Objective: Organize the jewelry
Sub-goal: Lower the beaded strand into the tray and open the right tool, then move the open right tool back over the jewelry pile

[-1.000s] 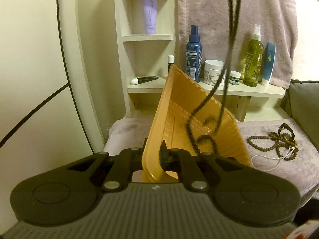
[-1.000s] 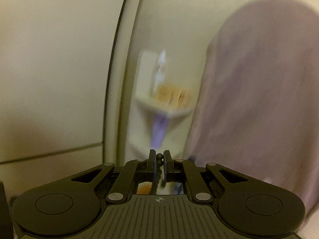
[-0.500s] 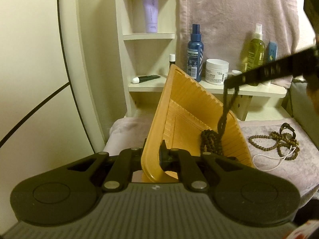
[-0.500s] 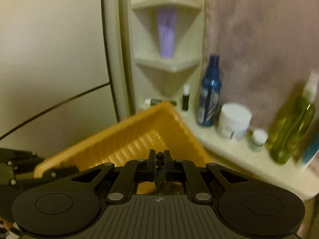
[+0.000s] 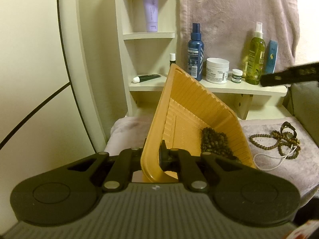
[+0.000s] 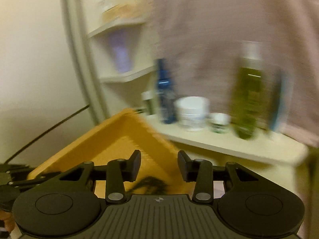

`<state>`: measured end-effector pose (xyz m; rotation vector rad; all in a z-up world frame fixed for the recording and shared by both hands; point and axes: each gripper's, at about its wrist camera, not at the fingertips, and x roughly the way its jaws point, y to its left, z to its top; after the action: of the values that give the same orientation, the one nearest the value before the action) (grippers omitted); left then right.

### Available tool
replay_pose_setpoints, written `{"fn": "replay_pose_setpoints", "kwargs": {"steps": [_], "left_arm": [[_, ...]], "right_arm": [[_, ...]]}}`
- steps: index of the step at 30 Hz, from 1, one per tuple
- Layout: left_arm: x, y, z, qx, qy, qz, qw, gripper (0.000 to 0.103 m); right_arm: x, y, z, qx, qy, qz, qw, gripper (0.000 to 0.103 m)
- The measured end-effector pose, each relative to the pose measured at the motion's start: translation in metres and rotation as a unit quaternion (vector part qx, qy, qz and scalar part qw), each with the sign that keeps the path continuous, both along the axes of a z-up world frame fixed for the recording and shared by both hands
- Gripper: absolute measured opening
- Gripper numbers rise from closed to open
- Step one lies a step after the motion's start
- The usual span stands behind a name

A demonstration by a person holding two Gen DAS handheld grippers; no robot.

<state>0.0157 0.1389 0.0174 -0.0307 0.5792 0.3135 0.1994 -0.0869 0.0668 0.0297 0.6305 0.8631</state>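
Left gripper (image 5: 152,154) clamps the tilted orange tray (image 5: 191,107) steady as right gripper (image 6: 159,164), jaws just parted and empty, should clear the dark bead necklace (image 5: 214,142) below.

your black left gripper (image 5: 152,155) pinches an orange-yellow ribbed tray (image 5: 191,107) holding dark brown beads (image 5: 215,143). on the mauve cloth (image 5: 279,171) to the right lie lighter brown beads (image 5: 277,141) and a white pearl strand (image 5: 273,159). far shelf: navy bottle (image 5: 195,49), white jar (image 5: 217,69), olive-green bottle (image 5: 255,59), lilac tube (image 5: 151,10).
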Motion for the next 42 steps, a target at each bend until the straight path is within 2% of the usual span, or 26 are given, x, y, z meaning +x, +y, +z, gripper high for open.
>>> {"fn": "replay_pose_setpoints", "kwargs": {"steps": [6, 10, 14, 21, 27, 33, 37, 42], "left_arm": [[-0.001, -0.002, 0.002, 0.005, -0.001, -0.005, 1.0000, 0.006], [-0.001, -0.002, 0.002, 0.005, 0.000, -0.005, 1.0000, 0.006], [-0.001, -0.003, 0.003, 0.009, 0.002, -0.006, 0.9999, 0.006], [0.001, -0.005, 0.005, 0.014, 0.005, -0.006, 0.9999, 0.006], [0.001, -0.006, 0.005, 0.017, 0.006, -0.006, 0.9998, 0.006], [0.003, -0.005, 0.006, 0.017, 0.010, -0.008, 0.9998, 0.006], [0.004, -0.005, 0.006, 0.018, 0.010, -0.008, 0.9998, 0.006], [0.004, -0.005, 0.006, 0.017, 0.011, -0.009, 0.9998, 0.006]], "right_arm": [[-0.022, -0.073, -0.029, 0.004, 0.025, -0.126, 0.992, 0.041], [-0.043, -0.102, -0.056, -0.026, 0.037, -0.173, 0.984, 0.041], [-0.058, -0.124, -0.076, -0.034, 0.060, -0.201, 0.977, 0.041], [-0.061, -0.129, -0.094, -0.039, 0.079, -0.213, 0.973, 0.041], [-0.058, -0.112, -0.101, -0.035, 0.082, -0.186, 0.978, 0.041], [-0.054, -0.092, -0.108, -0.039, 0.088, -0.166, 0.981, 0.031], [-0.046, -0.086, -0.113, -0.053, 0.096, -0.173, 0.979, 0.029], [-0.042, -0.088, -0.113, -0.101, 0.072, -0.207, 0.970, 0.029]]}}
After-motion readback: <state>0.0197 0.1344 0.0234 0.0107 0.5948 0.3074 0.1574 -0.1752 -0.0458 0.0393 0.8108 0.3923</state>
